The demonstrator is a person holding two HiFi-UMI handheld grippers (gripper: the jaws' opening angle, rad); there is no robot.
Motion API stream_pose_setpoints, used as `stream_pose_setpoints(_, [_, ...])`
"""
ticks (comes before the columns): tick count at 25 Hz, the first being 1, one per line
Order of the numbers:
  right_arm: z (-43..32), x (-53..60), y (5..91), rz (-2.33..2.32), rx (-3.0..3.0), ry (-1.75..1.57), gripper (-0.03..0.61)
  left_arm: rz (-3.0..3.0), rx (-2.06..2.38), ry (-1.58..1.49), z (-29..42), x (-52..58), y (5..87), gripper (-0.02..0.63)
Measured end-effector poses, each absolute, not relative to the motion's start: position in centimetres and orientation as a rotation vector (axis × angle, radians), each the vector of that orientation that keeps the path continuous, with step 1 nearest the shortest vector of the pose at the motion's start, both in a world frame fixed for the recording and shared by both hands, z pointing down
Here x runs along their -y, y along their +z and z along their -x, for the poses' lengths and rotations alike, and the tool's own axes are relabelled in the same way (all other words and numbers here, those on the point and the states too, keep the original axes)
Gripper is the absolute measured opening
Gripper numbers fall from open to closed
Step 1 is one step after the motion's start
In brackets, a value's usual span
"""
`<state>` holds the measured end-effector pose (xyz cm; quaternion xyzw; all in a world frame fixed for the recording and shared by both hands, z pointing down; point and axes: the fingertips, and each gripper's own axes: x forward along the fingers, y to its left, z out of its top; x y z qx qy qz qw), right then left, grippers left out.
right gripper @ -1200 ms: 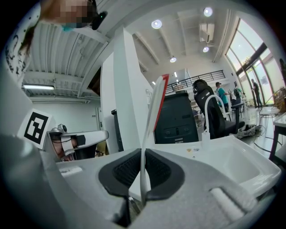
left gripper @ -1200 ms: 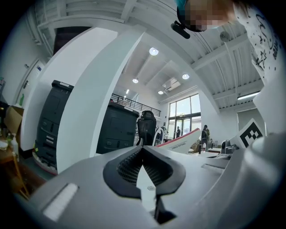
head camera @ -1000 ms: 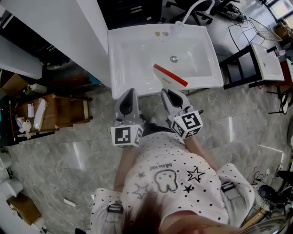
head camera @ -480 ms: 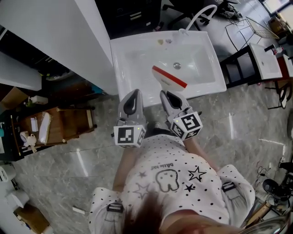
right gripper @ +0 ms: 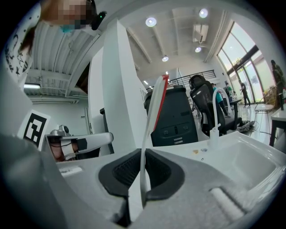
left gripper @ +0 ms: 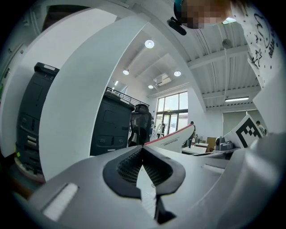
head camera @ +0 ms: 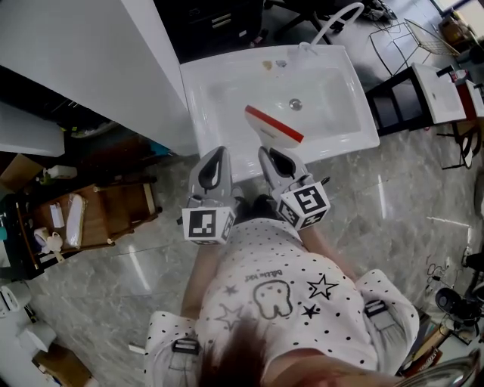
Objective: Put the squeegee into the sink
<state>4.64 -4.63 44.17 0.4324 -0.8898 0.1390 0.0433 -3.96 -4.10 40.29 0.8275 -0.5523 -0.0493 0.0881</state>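
Note:
A white squeegee (head camera: 272, 128) with a red blade edge is held over the front part of the white sink (head camera: 219, 128). My right gripper (head camera: 271, 155) is shut on its flat handle, which rises between the pads in the right gripper view as the squeegee (right gripper: 152, 116). My left gripper (head camera: 214, 160) hovers at the sink's front rim, shut and holding nothing; its tips (left gripper: 143, 148) meet in the left gripper view, where the squeegee (left gripper: 172, 141) shows to the right. The basin (right gripper: 241, 156) lies to the right of the right gripper.
A curved faucet (head camera: 333, 21) stands at the sink's back edge, with a drain (head camera: 296, 104) in the basin. A tall white panel (head camera: 113, 68) rises left of the sink. A wooden shelf unit (head camera: 83, 215) sits at the left, a small stand (head camera: 435, 94) at the right.
Both grippers have moved a little toward the sink, carrying the squeegee further over the basin. The grips have not changed.

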Motion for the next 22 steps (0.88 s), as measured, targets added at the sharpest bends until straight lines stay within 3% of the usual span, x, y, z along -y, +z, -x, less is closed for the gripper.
stream_pose_setpoints(22, [-4.3, 8.3, 44.2, -1.224, 2.725, 0.461, 0.020, -2.398, 1.707, -0.142, 4.9, 7.1, 40.2, -0.005])
